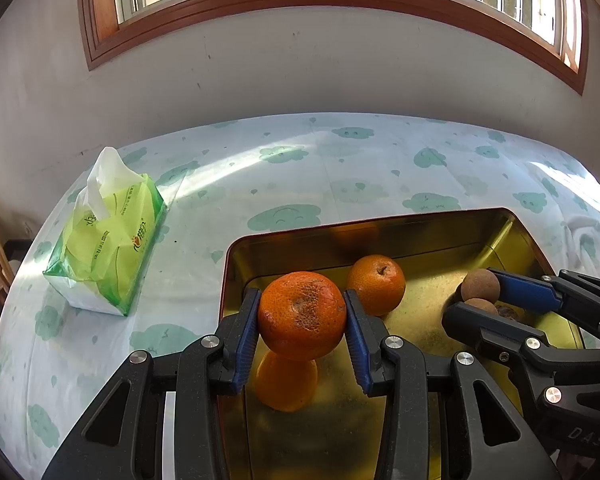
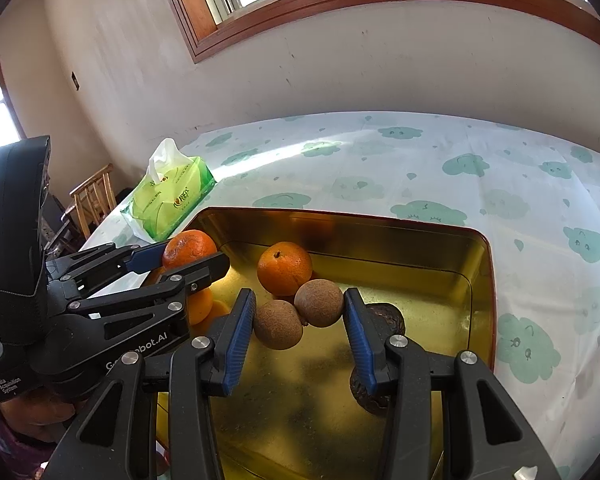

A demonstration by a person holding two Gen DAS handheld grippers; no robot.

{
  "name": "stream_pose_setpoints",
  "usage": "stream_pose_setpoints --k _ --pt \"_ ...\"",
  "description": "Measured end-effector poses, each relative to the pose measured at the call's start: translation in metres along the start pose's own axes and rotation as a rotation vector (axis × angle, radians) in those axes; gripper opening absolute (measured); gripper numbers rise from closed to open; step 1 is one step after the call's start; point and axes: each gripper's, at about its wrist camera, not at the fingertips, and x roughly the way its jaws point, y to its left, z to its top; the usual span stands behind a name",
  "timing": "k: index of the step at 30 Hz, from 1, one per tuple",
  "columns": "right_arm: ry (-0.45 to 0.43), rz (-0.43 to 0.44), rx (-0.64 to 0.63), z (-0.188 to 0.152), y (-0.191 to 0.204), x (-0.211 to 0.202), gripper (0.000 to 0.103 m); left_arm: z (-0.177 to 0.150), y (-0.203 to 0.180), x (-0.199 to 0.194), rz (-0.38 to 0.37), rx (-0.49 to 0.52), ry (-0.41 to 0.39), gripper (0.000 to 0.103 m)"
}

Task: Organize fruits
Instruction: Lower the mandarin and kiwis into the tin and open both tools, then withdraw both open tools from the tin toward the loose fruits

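Two grips on: your left gripper clamps a soft-skinned orange at its widest, right gripper pinches two stiff brown fruits side by side, liable to roll

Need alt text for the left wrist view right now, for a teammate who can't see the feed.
The left gripper grips a scarred orange between its blue fingers above a gold metal tray. A second orange sits further in, and the right gripper holds two brown round fruits at the right. A green tissue pack lies on the cloud-print tablecloth to the left.
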Motion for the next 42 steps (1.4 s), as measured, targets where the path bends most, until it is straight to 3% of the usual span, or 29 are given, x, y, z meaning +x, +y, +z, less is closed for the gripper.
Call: stream_pose_setpoints --k 9,11,13,15,20,29,36,42 --pt "0.001 -0.01 0.01 0.002 -0.002 0.003 0.043 -0.001 0.001 0.005 -0.002 0.0 0.021 0.042" --pt "-0.004 -0.01 0.011 0.002 -0.002 0.002 0.044 -0.001 0.001 0.005 0.002 0.002 0.016 0.046" --pt "-0.011 -0.013 0.01 0.002 -0.002 0.001 0.044 -0.001 0.001 0.002 0.007 0.004 0.0 0.06" --pt "-0.015 -0.013 0.012 0.002 -0.002 0.0 0.044 -0.001 0.001 -0.001 0.012 0.008 -0.018 0.065" --pt "-0.032 -0.013 0.02 0.002 -0.004 -0.005 0.045 0.0 0.001 -0.006 0.02 0.015 -0.028 0.067" --pt "-0.116 0.079 -0.016 -0.017 0.007 -0.053 0.046 -0.007 0.006 -0.035 0.016 -0.001 -0.076 0.07" --pt "-0.078 0.111 -0.016 -0.058 0.022 -0.075 0.046 -0.04 0.016 -0.065 0.014 -0.054 -0.114 0.076" --pt "-0.063 0.095 0.0 -0.077 0.033 -0.072 0.043 -0.081 0.032 -0.072 0.003 -0.14 -0.064 0.076"
